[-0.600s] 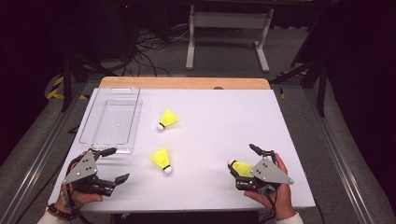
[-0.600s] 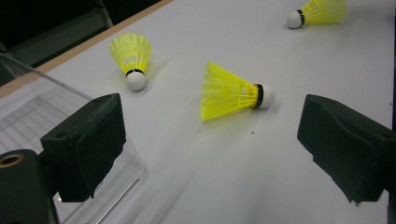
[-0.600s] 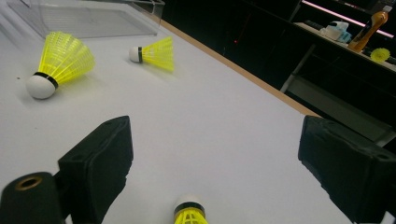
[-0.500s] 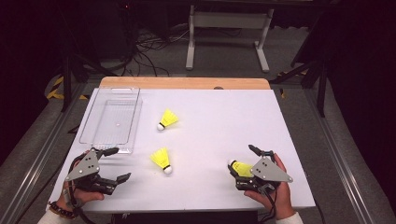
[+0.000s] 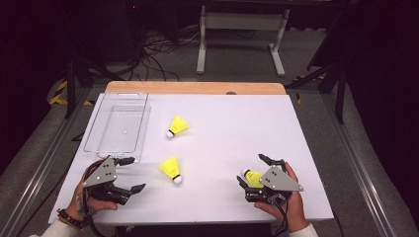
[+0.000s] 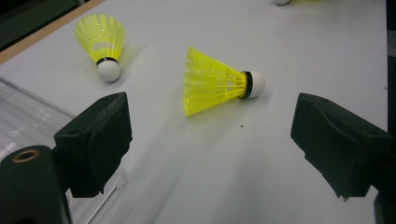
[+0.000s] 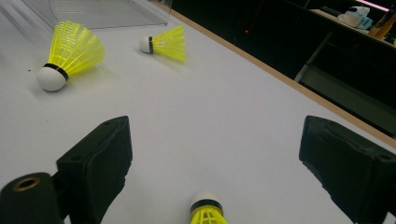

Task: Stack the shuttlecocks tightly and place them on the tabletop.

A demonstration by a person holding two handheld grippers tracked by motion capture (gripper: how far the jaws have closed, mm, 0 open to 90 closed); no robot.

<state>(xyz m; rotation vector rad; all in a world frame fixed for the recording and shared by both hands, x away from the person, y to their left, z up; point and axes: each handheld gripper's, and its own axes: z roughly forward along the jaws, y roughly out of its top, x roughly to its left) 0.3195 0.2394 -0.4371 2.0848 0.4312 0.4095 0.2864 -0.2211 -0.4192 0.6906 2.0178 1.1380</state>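
High view: table [image 5: 222, 113] fills mid-frame. Clear tray [image 5: 118, 126] sits upper left on it, near the left edge. First shuttlecock [image 5: 177, 126] lies just right of the tray, cork toward lower left. Second shuttlecock [image 5: 171, 170] lies below it, mid-lower frame, cork toward lower right. Left gripper [image 5: 129, 175] at lower left, below the tray, left of 2nd shuttlecock, apart from it. Third shuttlecock [image 5: 252, 177] at lower right, between the jaws of the right gripper [image 5: 253, 171]. Stand legs [image 5: 240, 34] on the floor behind the table, top centre.

High view overhead; gripper views low, sharing the middle shuttlecock [image 5: 171, 169].
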